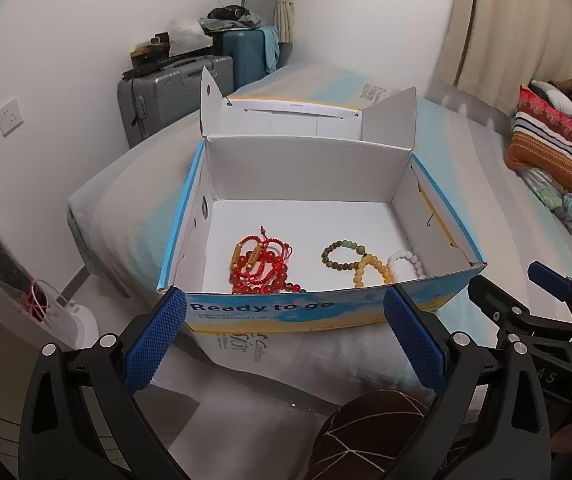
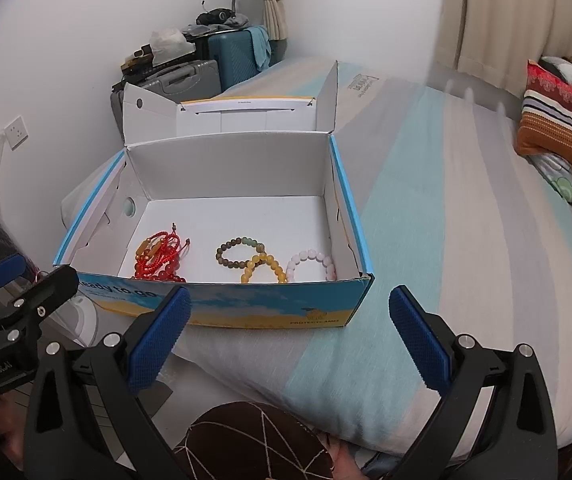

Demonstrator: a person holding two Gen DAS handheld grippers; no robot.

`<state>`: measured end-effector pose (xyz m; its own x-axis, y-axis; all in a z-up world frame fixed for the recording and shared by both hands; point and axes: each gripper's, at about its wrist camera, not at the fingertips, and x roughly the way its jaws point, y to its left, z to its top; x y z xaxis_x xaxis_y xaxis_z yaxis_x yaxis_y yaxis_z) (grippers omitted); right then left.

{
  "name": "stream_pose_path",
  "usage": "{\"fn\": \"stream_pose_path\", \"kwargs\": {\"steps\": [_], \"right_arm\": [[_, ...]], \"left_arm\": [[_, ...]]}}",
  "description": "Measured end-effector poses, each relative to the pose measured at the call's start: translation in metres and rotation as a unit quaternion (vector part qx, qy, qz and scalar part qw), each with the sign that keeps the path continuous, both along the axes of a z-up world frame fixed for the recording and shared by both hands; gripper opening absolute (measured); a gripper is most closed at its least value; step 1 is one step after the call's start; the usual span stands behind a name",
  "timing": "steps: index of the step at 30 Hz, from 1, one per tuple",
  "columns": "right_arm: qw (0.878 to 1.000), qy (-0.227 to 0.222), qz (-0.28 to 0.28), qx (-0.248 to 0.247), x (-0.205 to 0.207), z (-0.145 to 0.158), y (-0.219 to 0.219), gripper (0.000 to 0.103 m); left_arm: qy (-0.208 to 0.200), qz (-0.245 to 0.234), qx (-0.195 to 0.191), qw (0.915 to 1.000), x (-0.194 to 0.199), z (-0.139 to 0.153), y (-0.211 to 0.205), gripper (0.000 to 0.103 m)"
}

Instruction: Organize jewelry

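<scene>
We hold both grippers — left gripper, right gripper — fingers apart and empty, while four bracelets already lie inside the box, red tangle at nine o'clock, so we judge little remains.

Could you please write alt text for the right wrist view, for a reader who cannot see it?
An open box on a bed holds red beads, a green bracelet, a yellow bracelet and a pink bracelet. The right tool hangs open and empty before it; the left tool shows at far left.
</scene>
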<state>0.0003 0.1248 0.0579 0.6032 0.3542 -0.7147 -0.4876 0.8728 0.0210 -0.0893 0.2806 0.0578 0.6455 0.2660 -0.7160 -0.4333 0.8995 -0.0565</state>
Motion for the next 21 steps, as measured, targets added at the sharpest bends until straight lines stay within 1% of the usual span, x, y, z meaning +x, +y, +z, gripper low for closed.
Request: {"fn": "stream_pose_path", "kwargs": {"steps": [7, 18, 21], "right_arm": [[1.0, 0.004, -0.001, 0.0, 0.0007, -0.0034, 0.0006, 0.095], [1.0, 0.007, 0.002, 0.001, -0.0012, -0.0055, 0.0014, 0.095], [1.0, 0.008, 0.002, 0.001, -0.0018, -0.006, 0.0006, 0.095]], "left_arm": [[0.006, 0.001, -0.003, 1.0, 0.0022, -0.0045, -0.001, 0.097], [0.006, 0.0, -0.009, 0.9999, 0.0026, -0.0063, -0.001, 0.097], [0.006, 0.006, -0.016, 0.9998, 0.0021, -0.0079, 0.0013, 0.097]]}}
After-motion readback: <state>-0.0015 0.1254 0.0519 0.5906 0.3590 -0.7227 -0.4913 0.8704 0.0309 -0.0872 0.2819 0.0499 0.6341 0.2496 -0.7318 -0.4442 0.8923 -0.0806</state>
